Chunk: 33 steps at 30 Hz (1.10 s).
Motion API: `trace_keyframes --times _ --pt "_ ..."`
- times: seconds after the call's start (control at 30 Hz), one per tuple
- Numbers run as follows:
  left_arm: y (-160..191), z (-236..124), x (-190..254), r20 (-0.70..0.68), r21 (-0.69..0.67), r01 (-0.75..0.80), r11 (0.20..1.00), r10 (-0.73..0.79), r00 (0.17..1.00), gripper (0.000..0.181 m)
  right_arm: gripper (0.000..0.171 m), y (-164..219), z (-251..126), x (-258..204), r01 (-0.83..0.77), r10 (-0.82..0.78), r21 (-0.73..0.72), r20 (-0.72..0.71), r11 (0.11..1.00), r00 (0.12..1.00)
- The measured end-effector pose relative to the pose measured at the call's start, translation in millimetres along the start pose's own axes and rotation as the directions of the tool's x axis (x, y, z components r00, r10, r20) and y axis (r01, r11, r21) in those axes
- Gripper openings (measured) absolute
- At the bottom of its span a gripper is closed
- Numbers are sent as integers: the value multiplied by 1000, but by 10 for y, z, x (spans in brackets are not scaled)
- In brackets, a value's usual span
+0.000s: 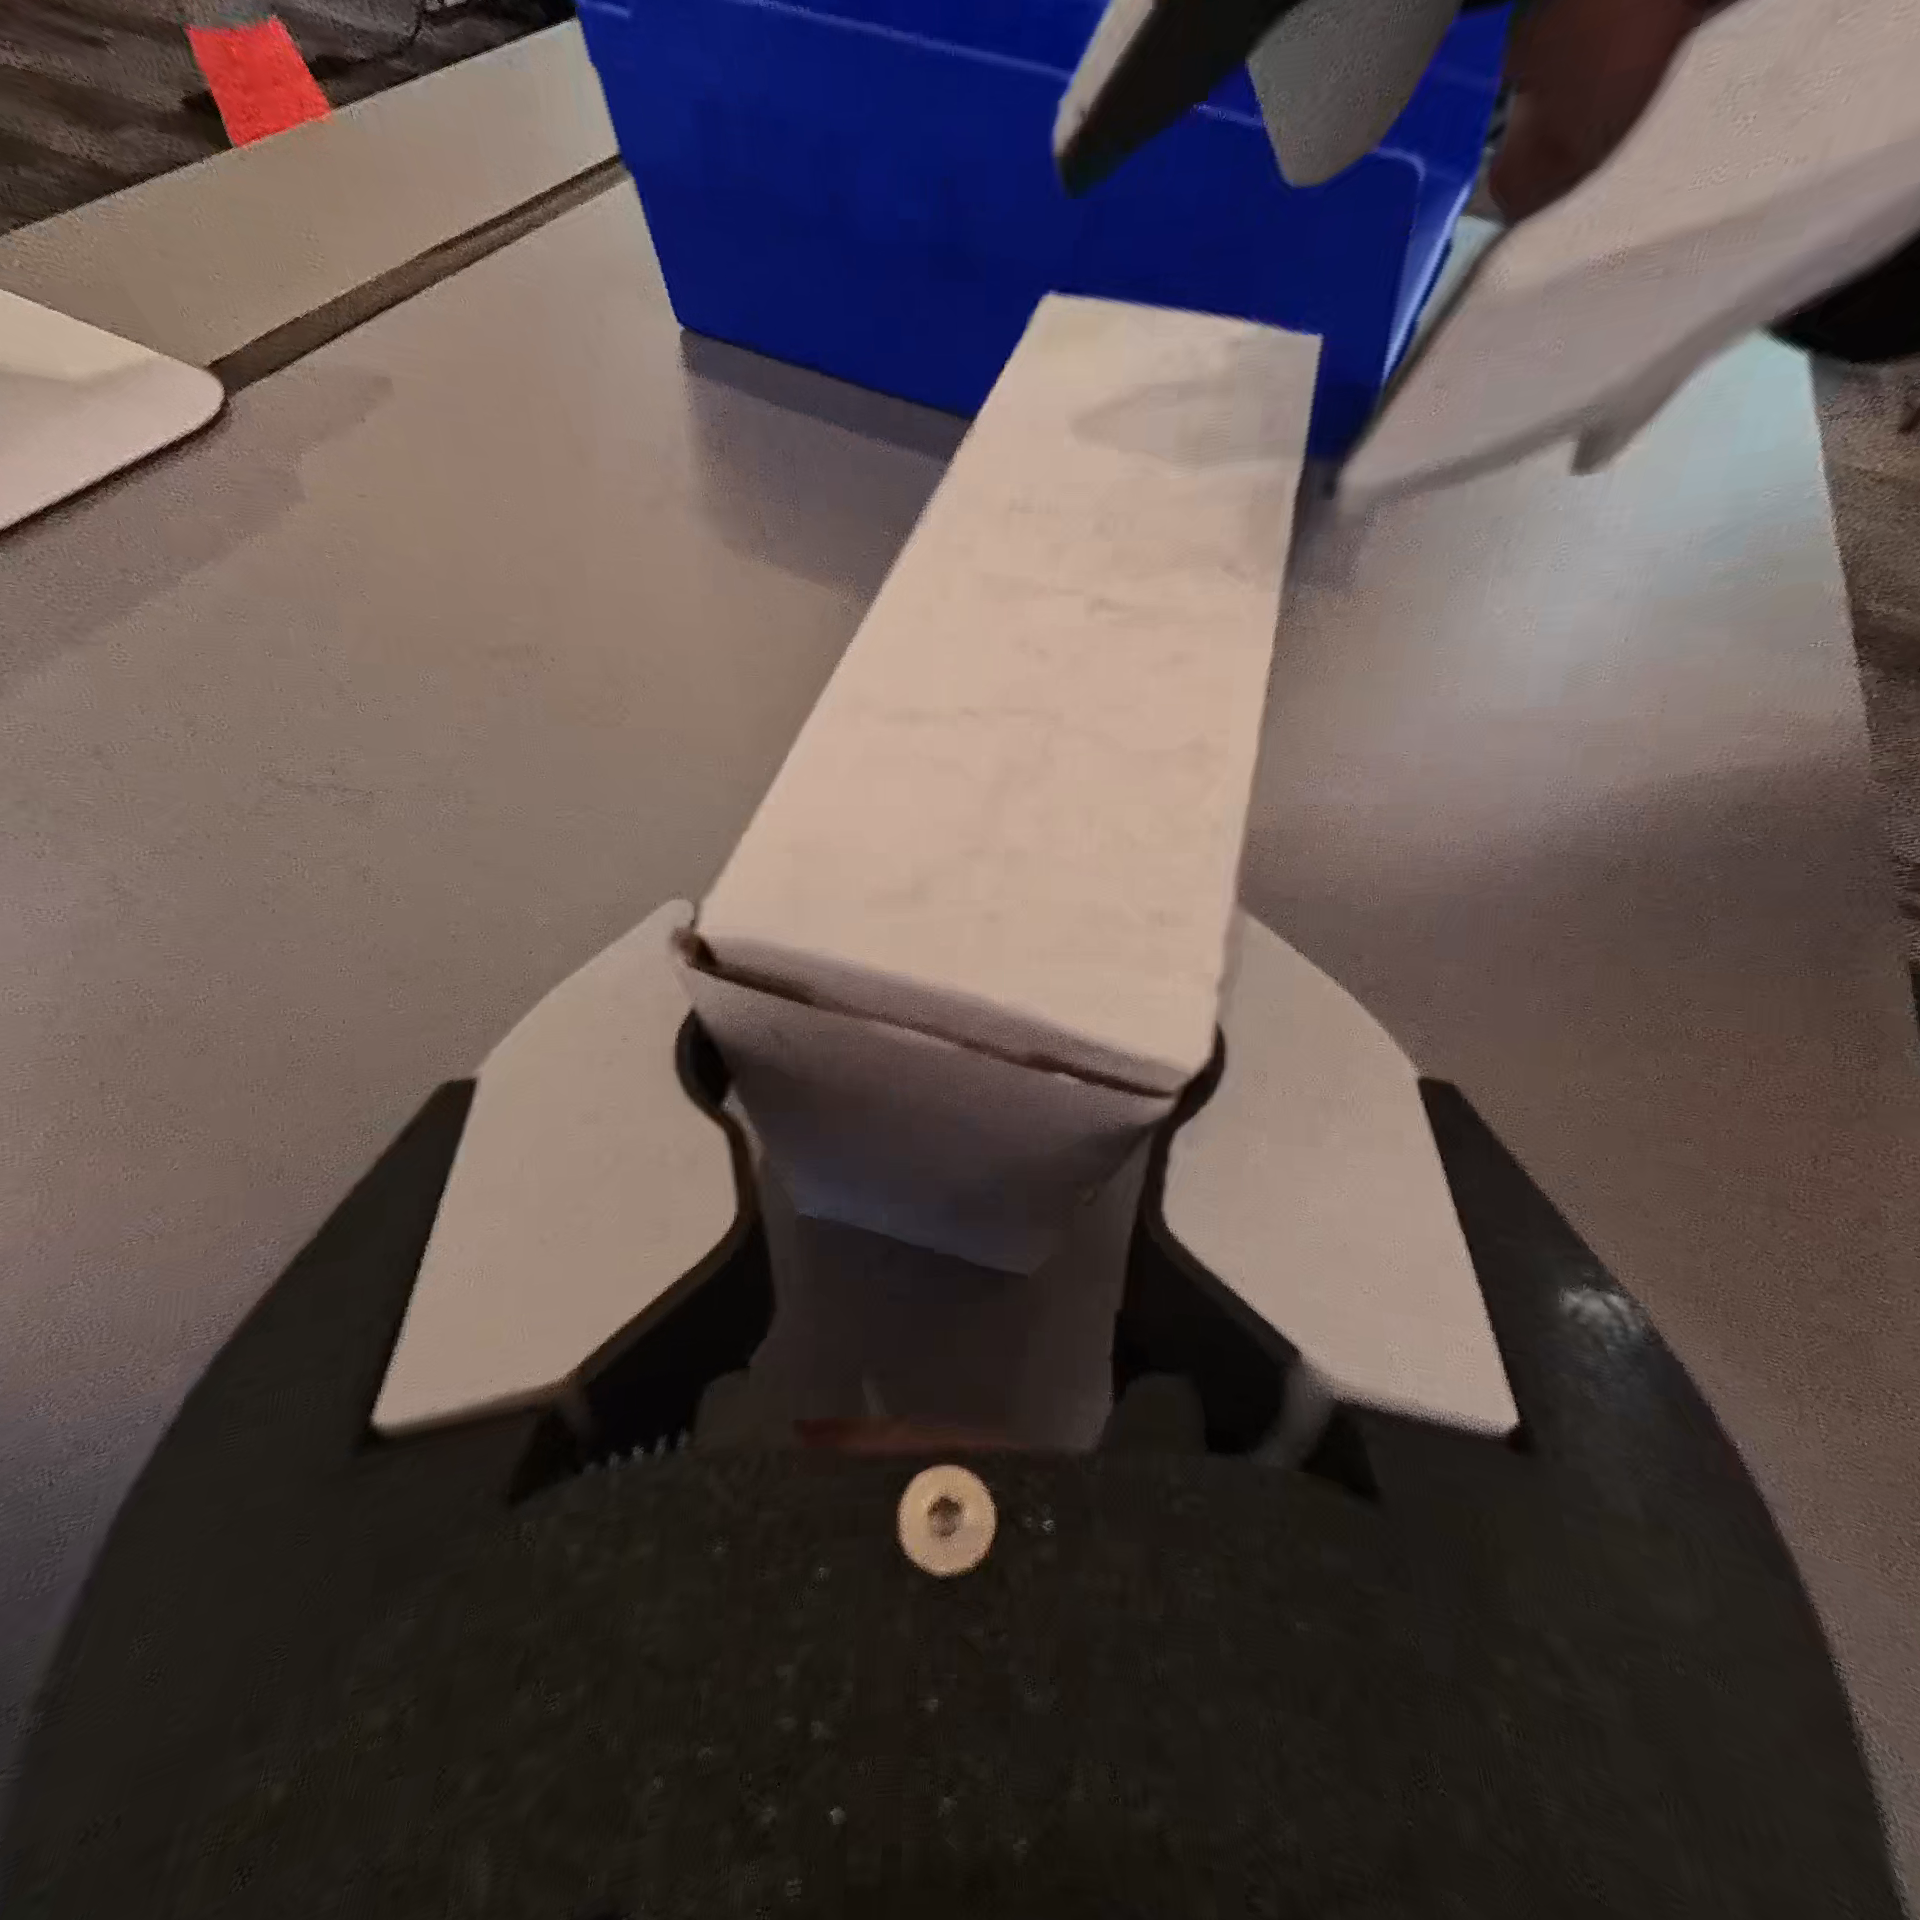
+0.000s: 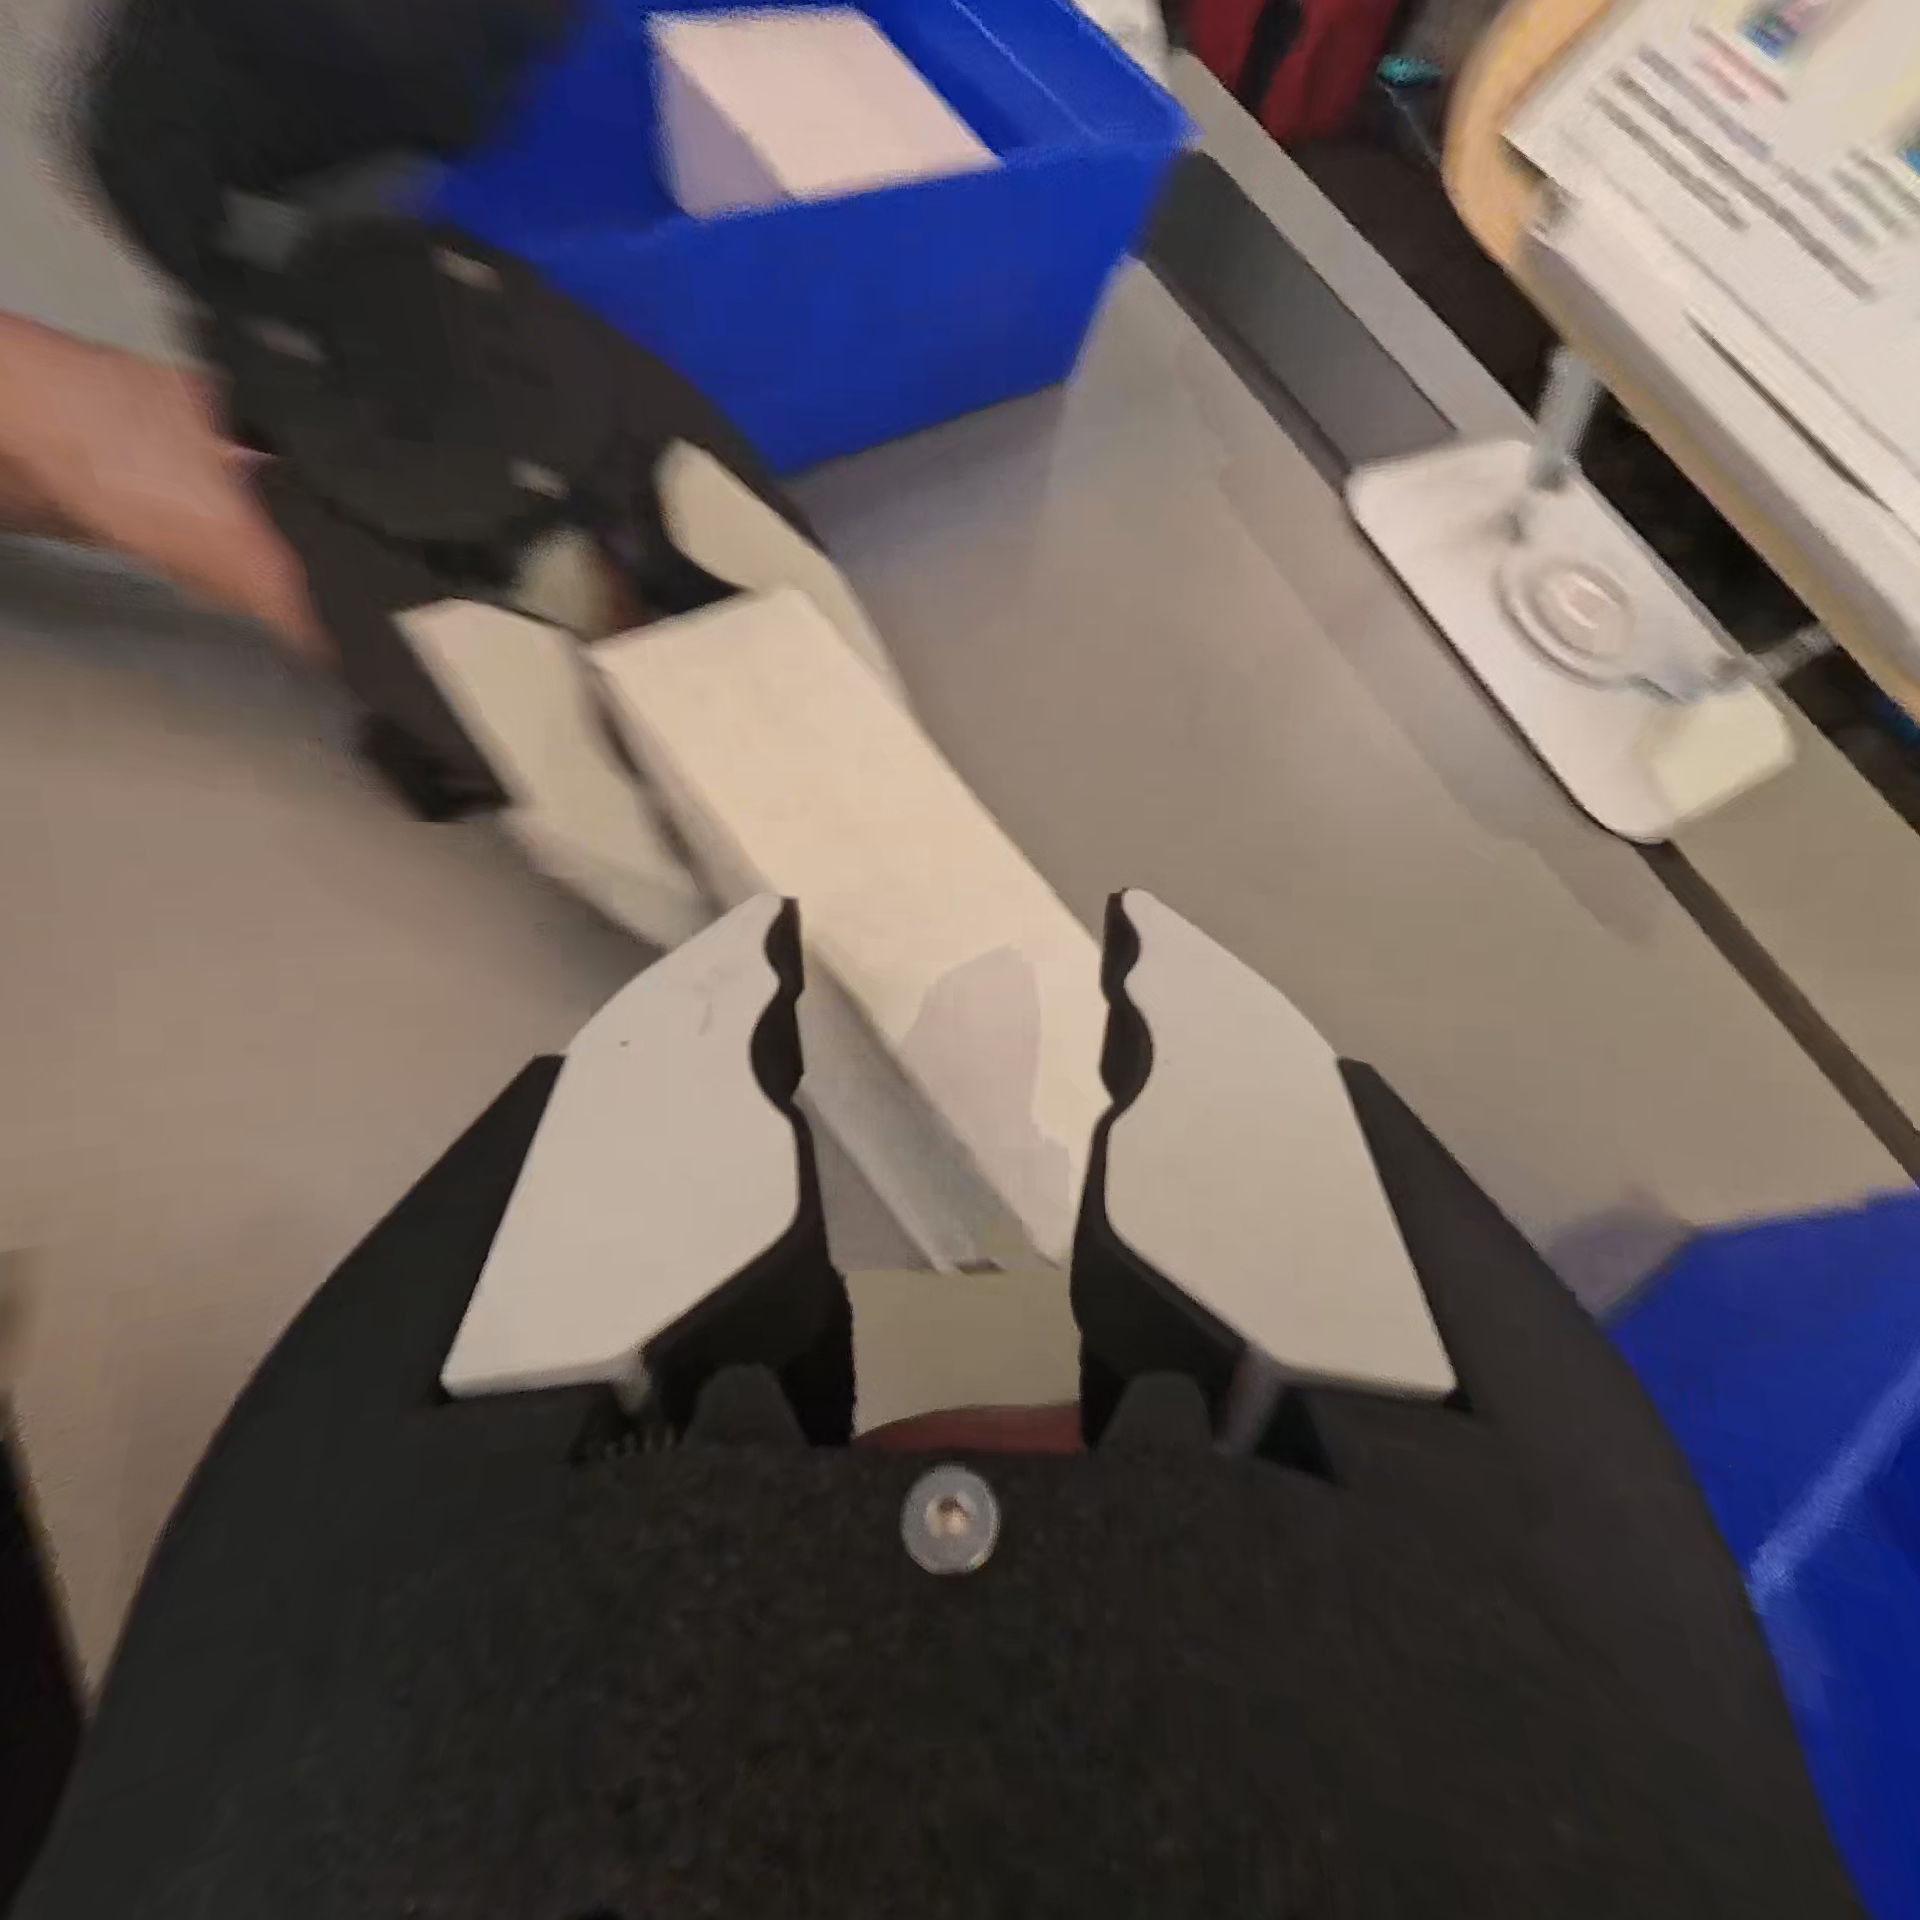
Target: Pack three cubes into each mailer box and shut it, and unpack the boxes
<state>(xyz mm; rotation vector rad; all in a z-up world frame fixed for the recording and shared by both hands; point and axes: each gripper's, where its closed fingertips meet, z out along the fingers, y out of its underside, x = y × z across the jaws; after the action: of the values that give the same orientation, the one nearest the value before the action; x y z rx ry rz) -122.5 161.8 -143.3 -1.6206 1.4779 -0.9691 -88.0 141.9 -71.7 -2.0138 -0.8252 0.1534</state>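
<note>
A long white mailer box [image 1: 1039,675] lies on the grey table, shut, and points toward a blue bin [image 1: 883,208]. My left gripper [image 1: 956,987] is shut on its near end. In the right wrist view the same box [image 2: 831,790] runs away from me, with the left gripper [image 2: 582,623] holding its far end. My right gripper [image 2: 951,914] is open and hovers just above the other end, with nothing in it. It also shows, blurred, in the left wrist view [image 1: 1226,114], over the bin. No cubes are in view.
The blue bin [image 2: 883,281] holds another white box [image 2: 810,104]. A second blue bin [image 2: 1818,1507] is at the lower right. A white stand base [image 2: 1558,644] sits by the table's seam, also in the left wrist view [image 1: 83,405]. Papers [image 2: 1766,208] hang beyond.
</note>
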Motion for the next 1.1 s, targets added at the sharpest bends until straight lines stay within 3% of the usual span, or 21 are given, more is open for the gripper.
trace_keyframes --times 0.17,0.27,0.4,0.5,0.93,1.03,1.1 --pt "-44 77 26 5 35 -32 999 32 999 80 51 -220 163 -468 247 -246 -9 28 969 969" --pt "-35 76 53 9 30 -39 999 38 999 80 46 -340 304 -493 280 -280 -4 16 960 960" --pt "-25 74 51 -8 22 -26 999 26 1000 79 51 -230 474 -451 376 -377 -94 15 922 926" --pt "-10 46 64 -24 23 -34 999 35 999 79 60 -268 475 -430 367 -368 -95 10 925 930" --pt "-4 43 67 -12 24 -53 998 53 999 78 56 -361 394 -373 406 -408 -95 -5 909 913" --pt "-5 46 60 2 25 -58 998 58 998 77 65 -443 367 -302 464 -474 -114 -96 879 875" --pt "-6 46 47 7 26 -49 998 49 999 77 59 -463 368 -332 526 -543 -140 -156 839 825"
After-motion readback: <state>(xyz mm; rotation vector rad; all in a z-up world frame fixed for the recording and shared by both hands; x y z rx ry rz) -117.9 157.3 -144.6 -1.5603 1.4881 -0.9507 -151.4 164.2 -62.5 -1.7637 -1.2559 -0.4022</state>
